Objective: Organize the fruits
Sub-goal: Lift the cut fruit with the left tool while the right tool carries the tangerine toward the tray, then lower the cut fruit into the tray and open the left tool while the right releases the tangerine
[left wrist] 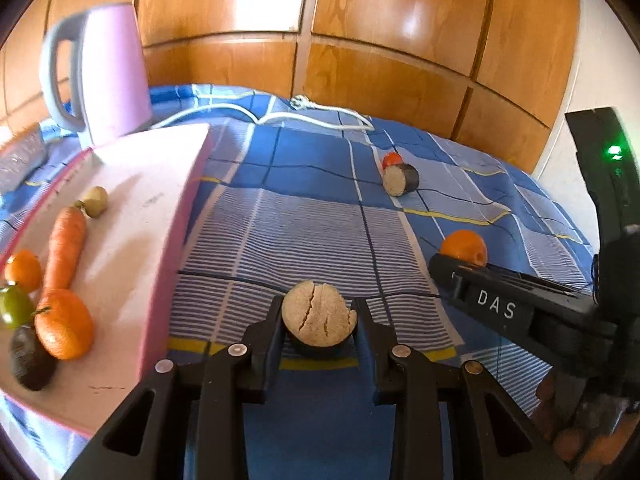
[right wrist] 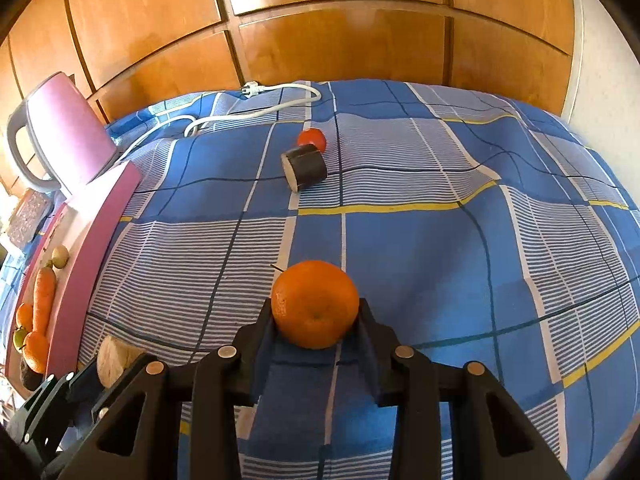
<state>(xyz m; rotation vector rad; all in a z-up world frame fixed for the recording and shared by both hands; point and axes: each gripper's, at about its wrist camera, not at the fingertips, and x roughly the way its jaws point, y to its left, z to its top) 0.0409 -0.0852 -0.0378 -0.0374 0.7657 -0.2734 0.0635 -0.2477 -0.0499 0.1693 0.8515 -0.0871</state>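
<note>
My left gripper (left wrist: 318, 322) is shut on a dark-skinned chunk with a cracked beige cut face (left wrist: 318, 320), held over the blue checked cloth (left wrist: 312, 208). My right gripper (right wrist: 316, 314) is shut on an orange (right wrist: 315, 304); it also shows in the left wrist view (left wrist: 464, 247). A second dark chunk (right wrist: 304, 168) lies farther back beside a small red tomato (right wrist: 313, 139). The pink board (left wrist: 136, 216) at left holds a carrot (left wrist: 64, 250), oranges (left wrist: 64, 324), an avocado (left wrist: 30, 358), a green fruit (left wrist: 14, 306) and a small yellowish fruit (left wrist: 95, 201).
A pink kettle (left wrist: 108, 76) stands behind the board, with its white cord (right wrist: 248, 108) trailing across the cloth's far edge. Wooden cabinet doors (right wrist: 340, 24) rise behind. A silvery packet (left wrist: 22, 154) lies at the far left.
</note>
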